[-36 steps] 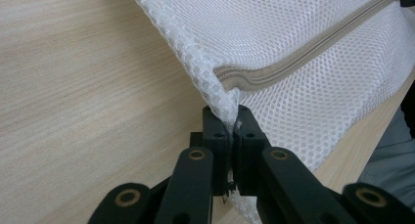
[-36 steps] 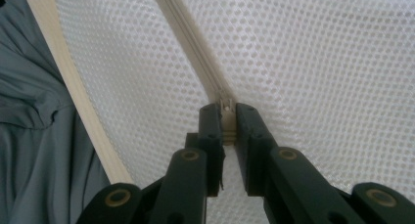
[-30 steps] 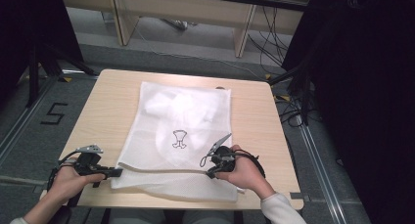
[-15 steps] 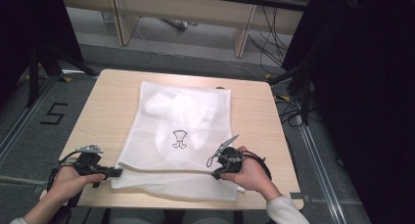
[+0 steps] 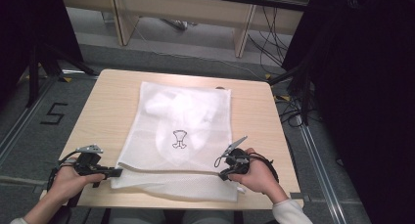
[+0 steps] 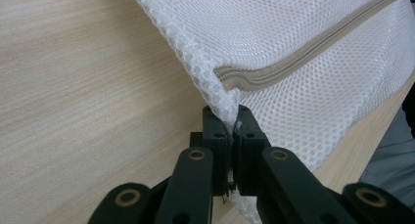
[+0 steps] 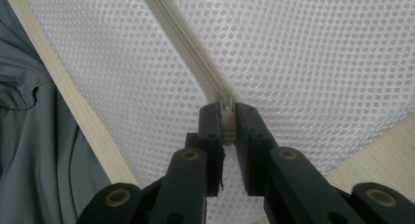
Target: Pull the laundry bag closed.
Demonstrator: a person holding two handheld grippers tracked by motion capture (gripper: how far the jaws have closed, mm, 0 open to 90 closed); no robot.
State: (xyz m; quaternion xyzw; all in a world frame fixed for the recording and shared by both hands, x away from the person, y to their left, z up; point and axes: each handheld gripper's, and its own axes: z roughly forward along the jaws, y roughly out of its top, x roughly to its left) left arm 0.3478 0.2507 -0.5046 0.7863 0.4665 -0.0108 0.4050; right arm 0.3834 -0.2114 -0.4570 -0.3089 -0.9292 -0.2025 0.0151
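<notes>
White mesh laundry bag point(image 5: 183, 136) lying flat on the wooden table point(image 5: 107, 101), its zippered edge along the near side (a white garment shows through the mesh). Left gripper point(image 6: 230, 131), at the near left corner, is clamped on the bag's corner fabric. Right gripper point(image 7: 227, 123), toward the near right, pinches the zipper pull point(image 7: 226, 117) between its jaws.

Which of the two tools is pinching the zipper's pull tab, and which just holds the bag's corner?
The right tool clamps the zipper pull. The left tool grips only the mesh bag at its corner, where the zipper ends.
</notes>
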